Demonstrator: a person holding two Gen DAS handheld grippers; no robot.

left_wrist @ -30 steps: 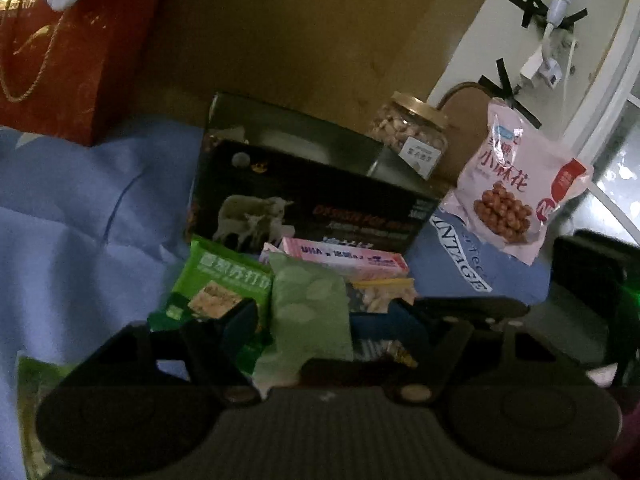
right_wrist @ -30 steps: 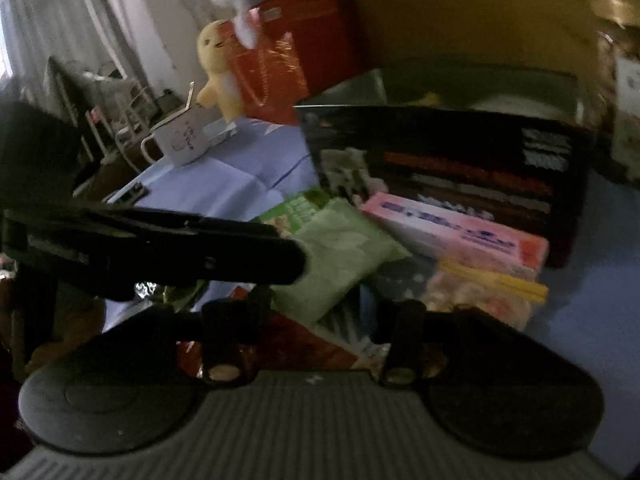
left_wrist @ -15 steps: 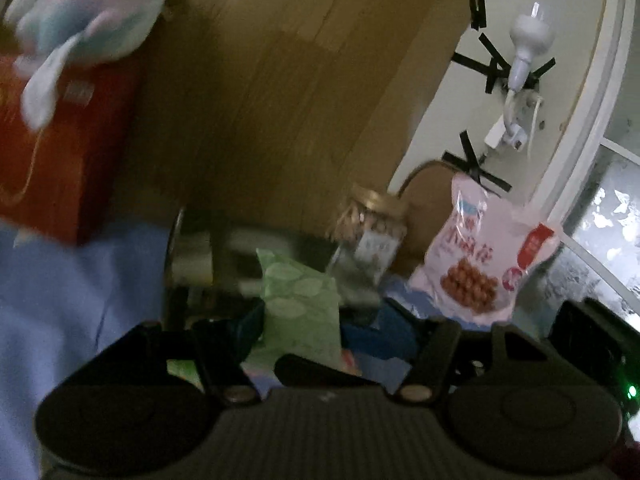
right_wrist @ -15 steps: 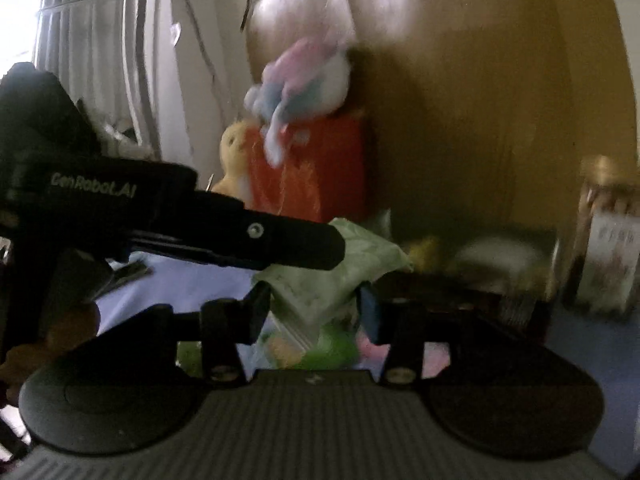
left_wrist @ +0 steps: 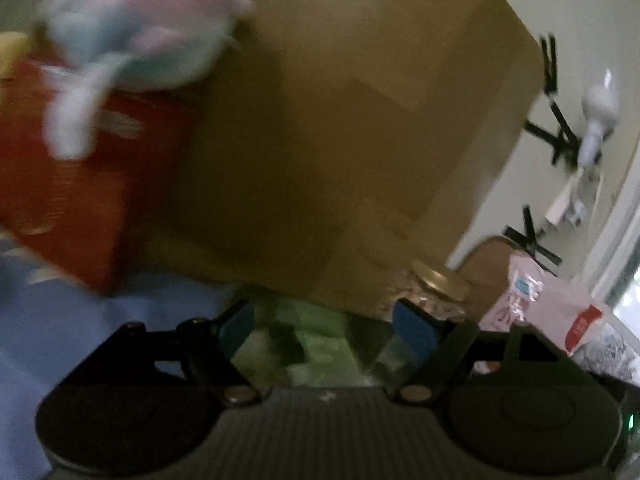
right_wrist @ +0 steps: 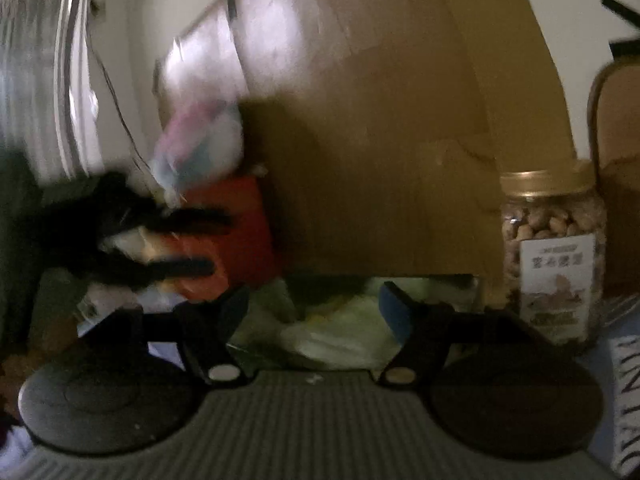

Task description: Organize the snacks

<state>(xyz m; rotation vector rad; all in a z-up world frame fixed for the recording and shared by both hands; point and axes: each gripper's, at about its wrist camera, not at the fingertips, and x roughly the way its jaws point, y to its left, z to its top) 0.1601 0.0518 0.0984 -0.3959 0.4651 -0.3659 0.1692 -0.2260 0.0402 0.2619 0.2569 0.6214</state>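
Observation:
A pale green snack packet [left_wrist: 316, 340] lies low between the blue pads of my left gripper [left_wrist: 324, 326]. The jaws are opening and neither pad touches it. The right wrist view shows the same green packet [right_wrist: 340, 336] resting below and between the fingers of my right gripper [right_wrist: 314, 312]. Those jaws are opening too, clear of the packet. The packet seems to lie inside the dark snack box, which is mostly hidden by the grippers. My left gripper [right_wrist: 218, 243] also appears as a blurred black shape at the left.
A jar of nuts [right_wrist: 554, 256] with a gold lid stands at the right, and a pink snack bag [left_wrist: 548, 312] leans beyond it. A big cardboard sheet [left_wrist: 360, 140] rises behind. A red gift bag [left_wrist: 60, 208] with a plush toy [left_wrist: 140, 40] stands at the left on blue cloth [left_wrist: 60, 332].
Both grippers rose and tilted up with the green packet between them. Both pairs of jaws have now spread, and the packet sits lower and free of the pads.

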